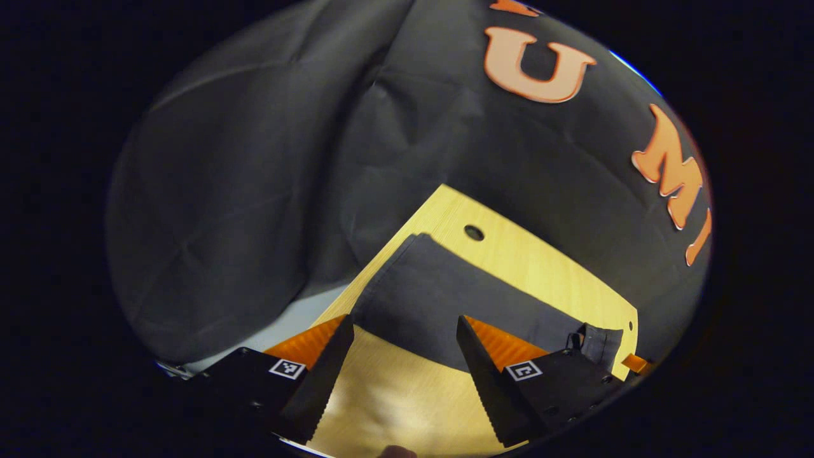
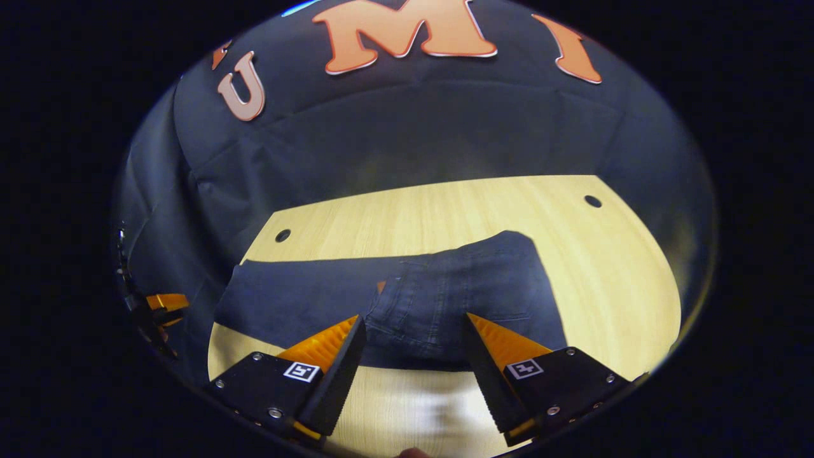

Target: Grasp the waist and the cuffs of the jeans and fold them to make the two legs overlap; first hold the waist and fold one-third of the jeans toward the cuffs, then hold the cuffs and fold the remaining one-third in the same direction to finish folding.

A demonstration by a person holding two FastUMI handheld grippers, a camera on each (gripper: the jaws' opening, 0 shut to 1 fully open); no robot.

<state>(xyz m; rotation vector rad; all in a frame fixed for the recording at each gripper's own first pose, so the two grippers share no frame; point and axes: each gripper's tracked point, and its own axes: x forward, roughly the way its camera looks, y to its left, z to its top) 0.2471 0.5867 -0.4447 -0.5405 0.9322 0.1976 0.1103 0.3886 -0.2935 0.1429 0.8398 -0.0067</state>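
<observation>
The left gripper [image 1: 404,331] stands with its jaws spread wide and nothing between them, the dark jeans [image 1: 445,305] lying flat on the wooden table [image 1: 540,261] just ahead of its tips. The right gripper [image 2: 413,331] is likewise agape and empty, the jeans [image 2: 439,299] stretched leftward just beyond its fingers, the folded waist part nearest.
</observation>
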